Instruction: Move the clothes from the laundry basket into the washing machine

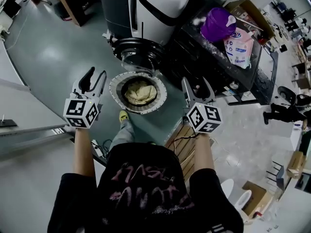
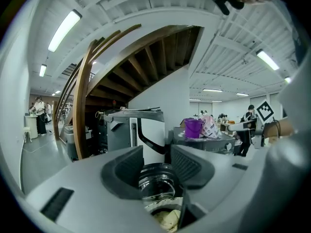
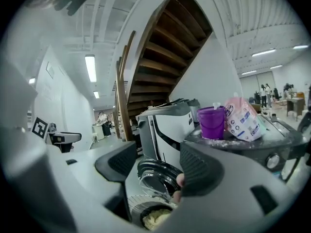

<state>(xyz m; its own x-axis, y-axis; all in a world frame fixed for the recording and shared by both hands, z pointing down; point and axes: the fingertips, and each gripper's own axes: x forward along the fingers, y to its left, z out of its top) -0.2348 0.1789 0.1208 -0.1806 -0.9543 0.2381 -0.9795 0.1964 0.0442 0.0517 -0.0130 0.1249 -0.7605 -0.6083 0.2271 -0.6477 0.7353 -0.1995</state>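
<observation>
A round laundry basket (image 1: 114, 89) stands on the floor in front of me, with a pale yellow heap of clothes (image 1: 139, 92) inside. Just beyond it is the white washing machine (image 1: 160, 8), its round glass door (image 1: 138, 52) swung open toward the basket. My left gripper (image 1: 96, 74) hovers left of the basket, open and empty. My right gripper (image 1: 196, 81) hovers right of it, also open and empty. The left gripper view frames the door (image 2: 155, 181) and clothes (image 2: 167, 220) between its jaws. The right gripper view shows the door (image 3: 155, 176) and clothes (image 3: 155, 218) likewise.
A dark counter (image 1: 209, 57) right of the washer carries a purple tub (image 1: 218, 23) and a pink-white detergent bag (image 1: 238, 45). Wooden slats (image 1: 182, 142) lie by my right side. A wooden staircase (image 3: 160, 57) rises behind the washer. People stand far off.
</observation>
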